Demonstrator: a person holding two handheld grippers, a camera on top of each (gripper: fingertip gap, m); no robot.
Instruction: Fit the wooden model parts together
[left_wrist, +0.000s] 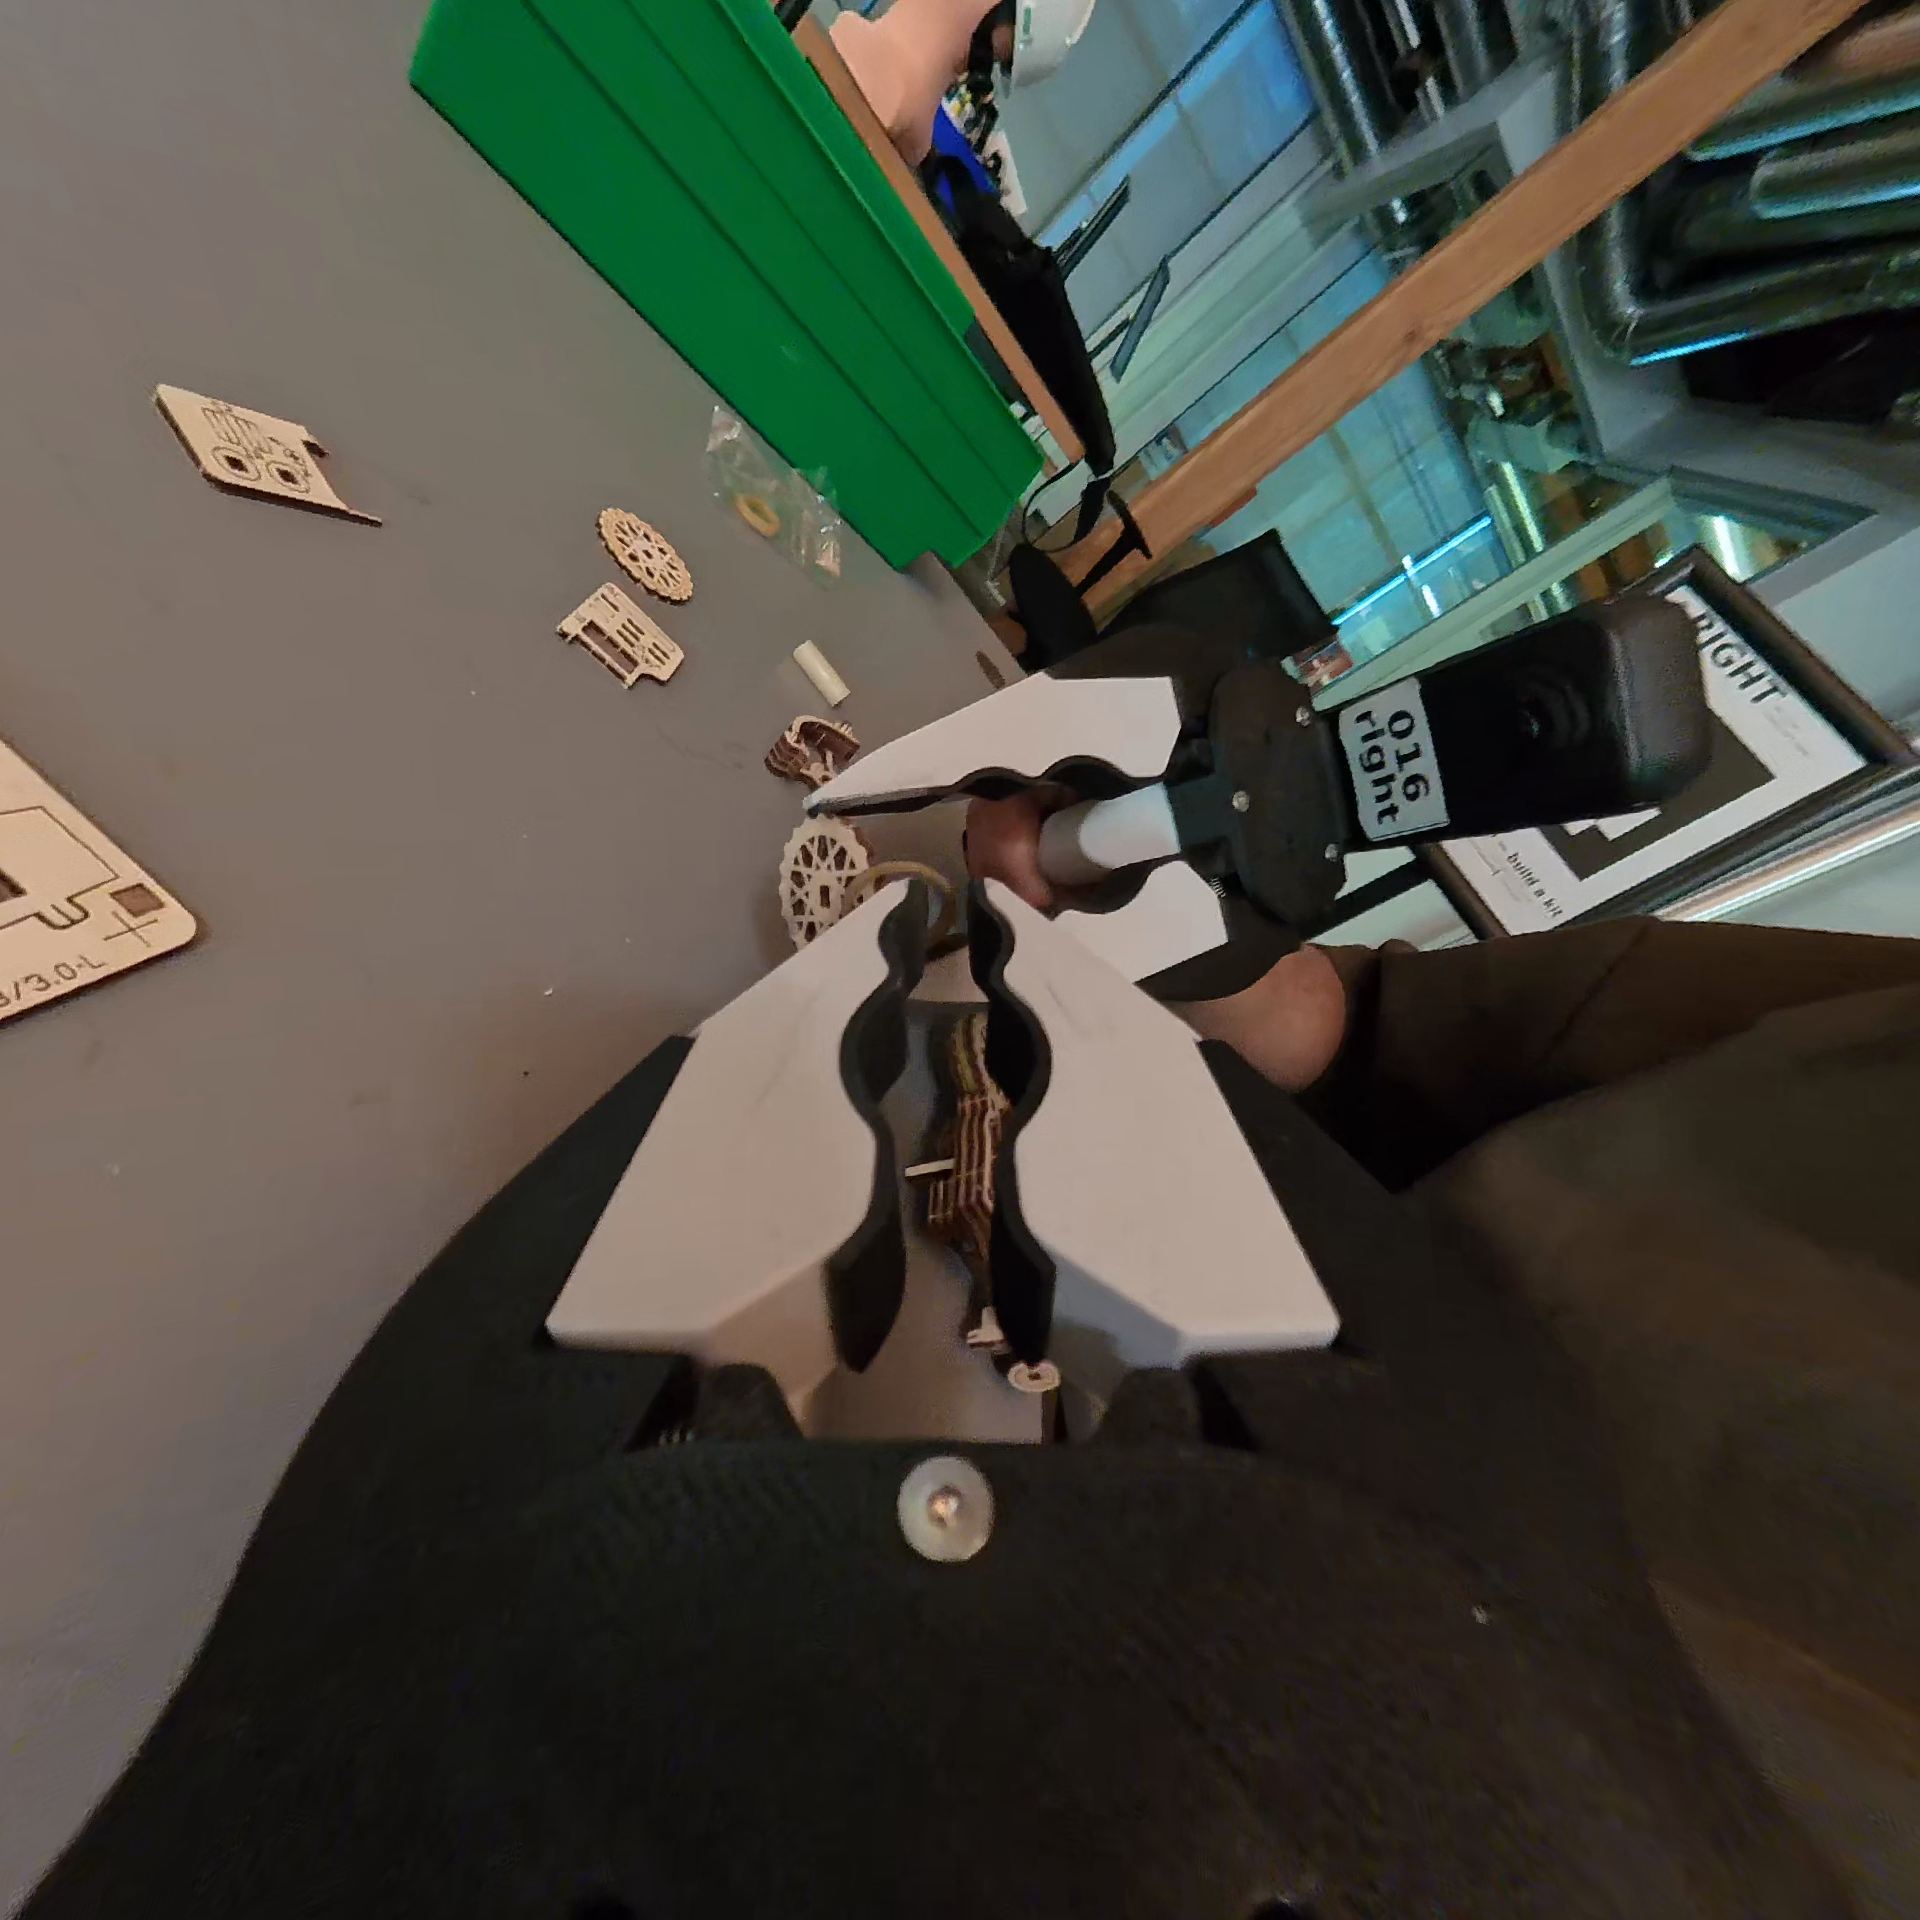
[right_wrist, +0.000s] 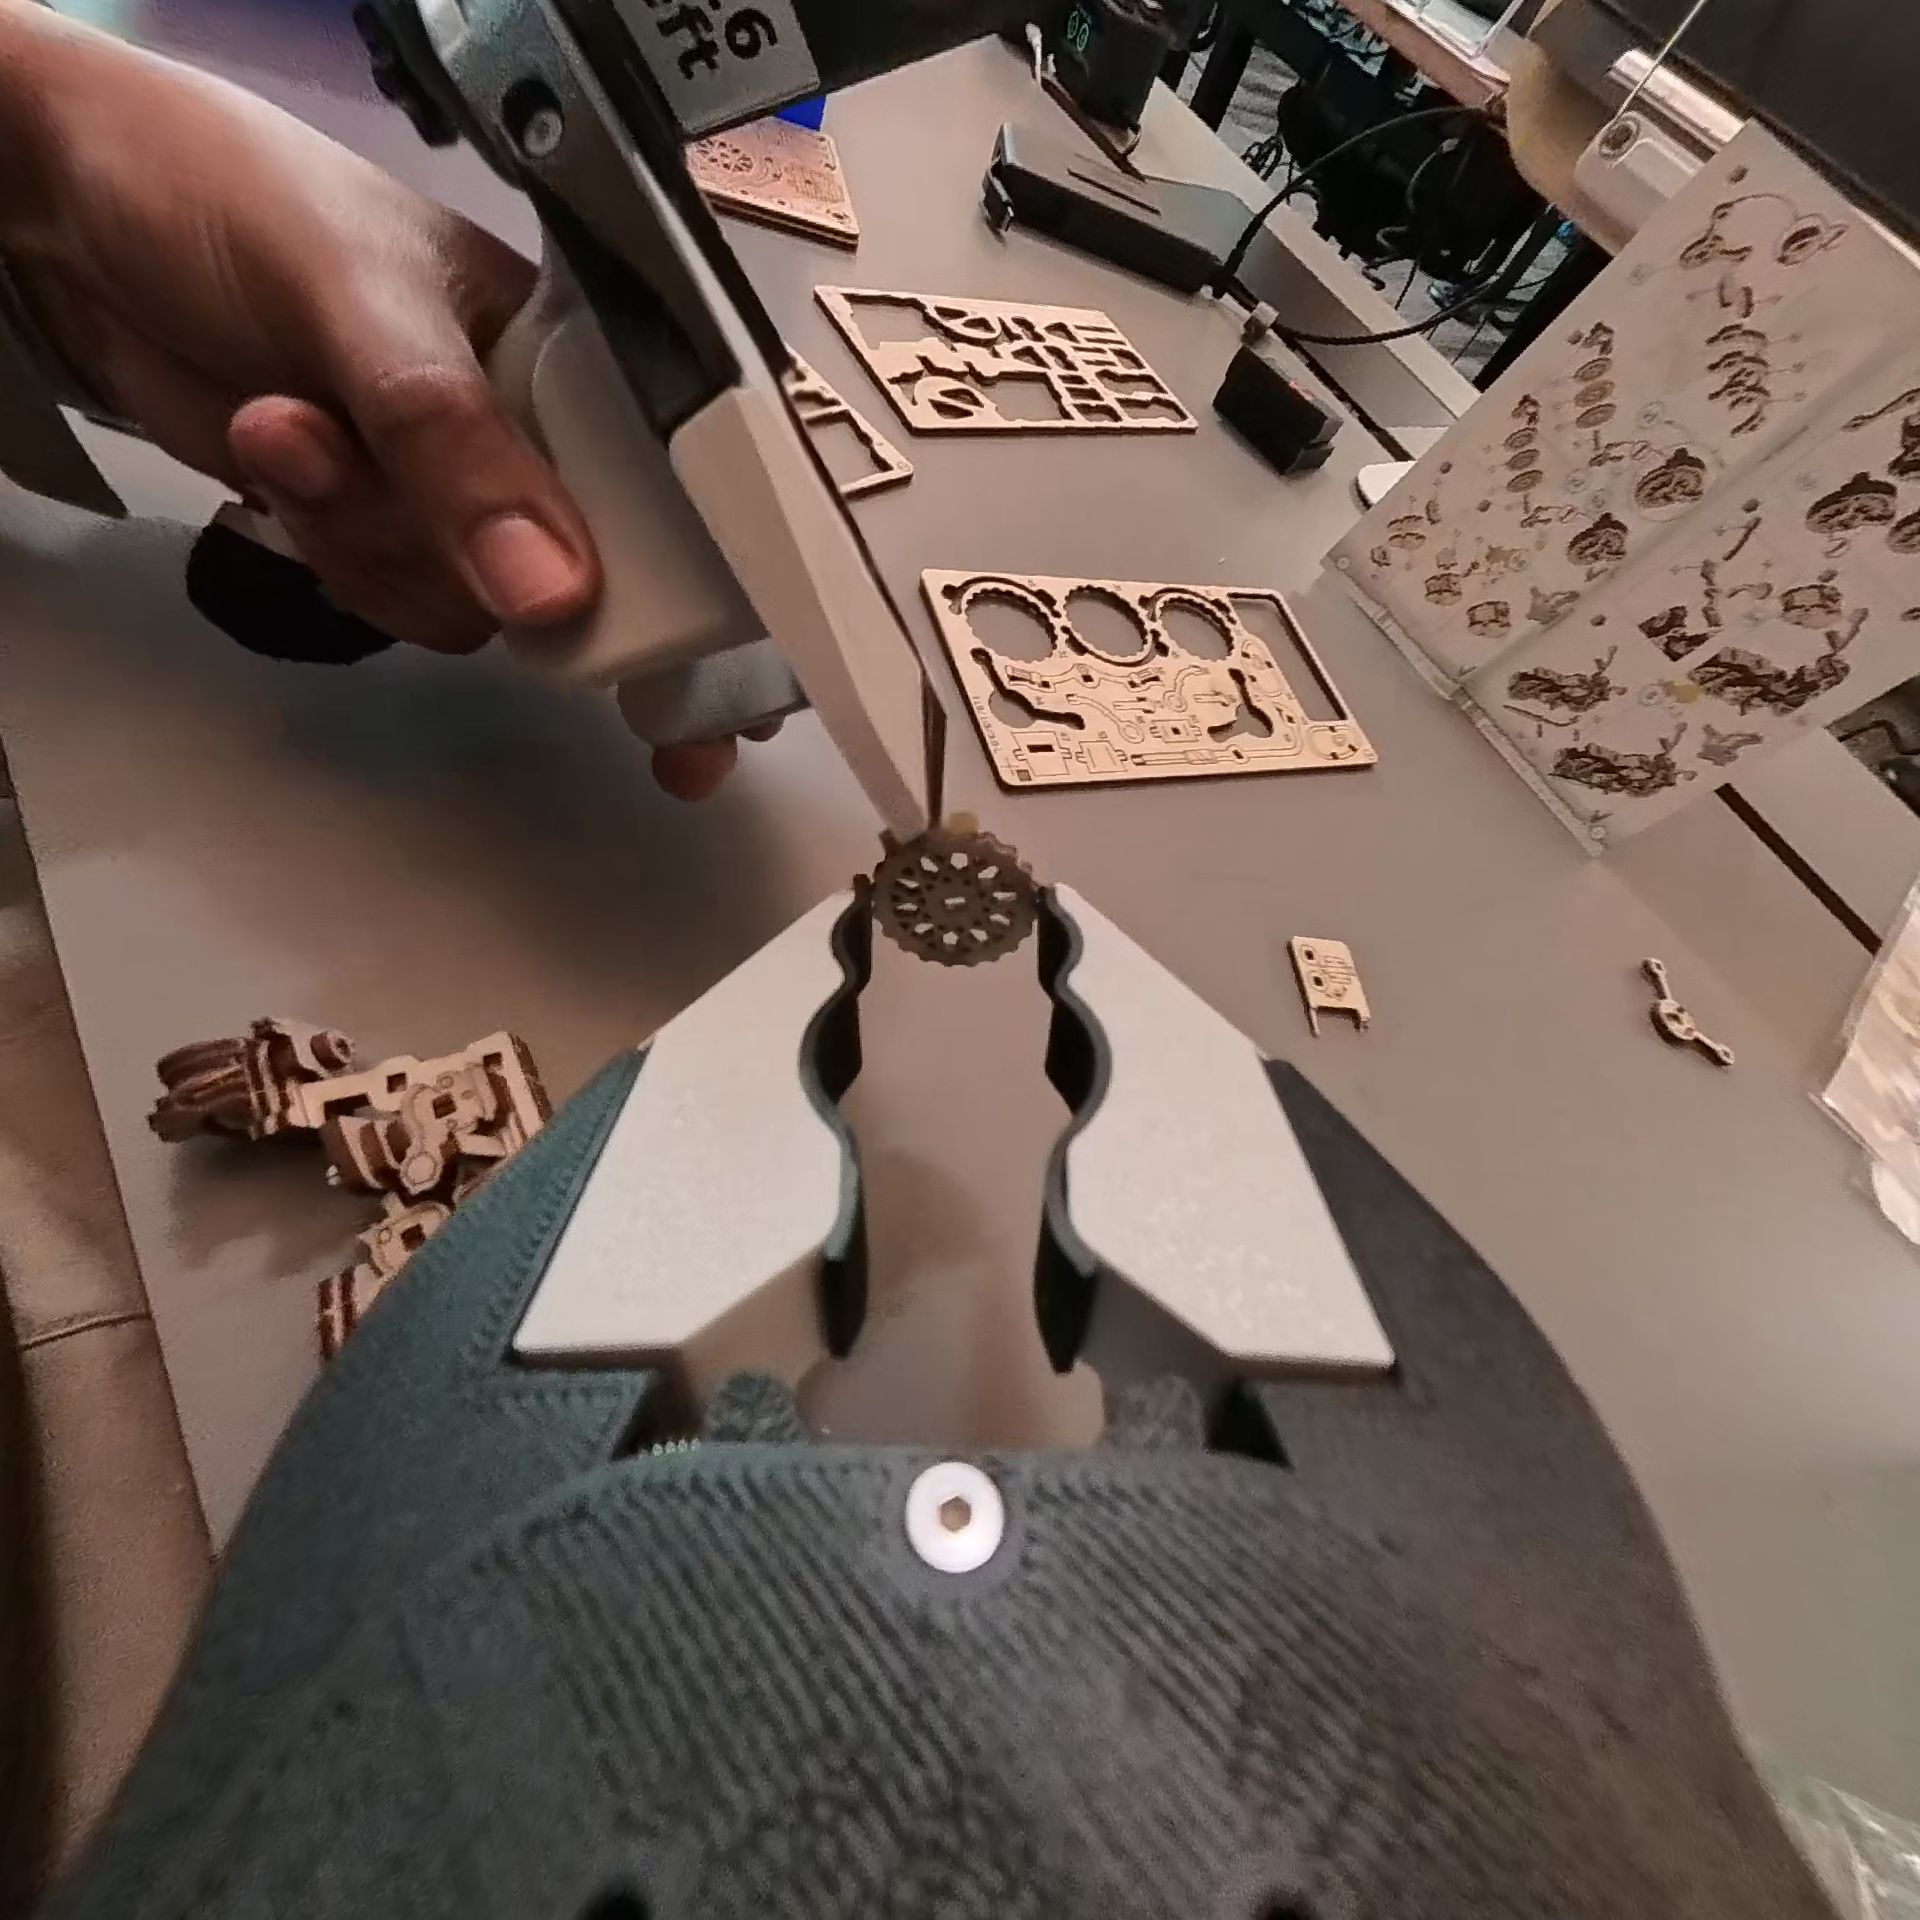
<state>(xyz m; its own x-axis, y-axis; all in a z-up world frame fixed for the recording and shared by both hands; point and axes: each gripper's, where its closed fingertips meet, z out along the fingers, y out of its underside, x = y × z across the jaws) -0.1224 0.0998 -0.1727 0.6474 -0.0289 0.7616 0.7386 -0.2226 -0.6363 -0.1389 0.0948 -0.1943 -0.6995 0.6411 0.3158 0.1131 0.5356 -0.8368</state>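
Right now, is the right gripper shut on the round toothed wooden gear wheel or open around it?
Shut on it: the round toothed wooden gear wheel sits pinched between the right gripper fingertips, above the table.

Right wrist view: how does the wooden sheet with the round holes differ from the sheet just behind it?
The near sheet has three round toothed holes in a row; the far sheet has irregular cut-outs. The near sheet still carries many small outlined parts; the far sheet looks mostly emptied. Both are pale wood, lying flat on the table.
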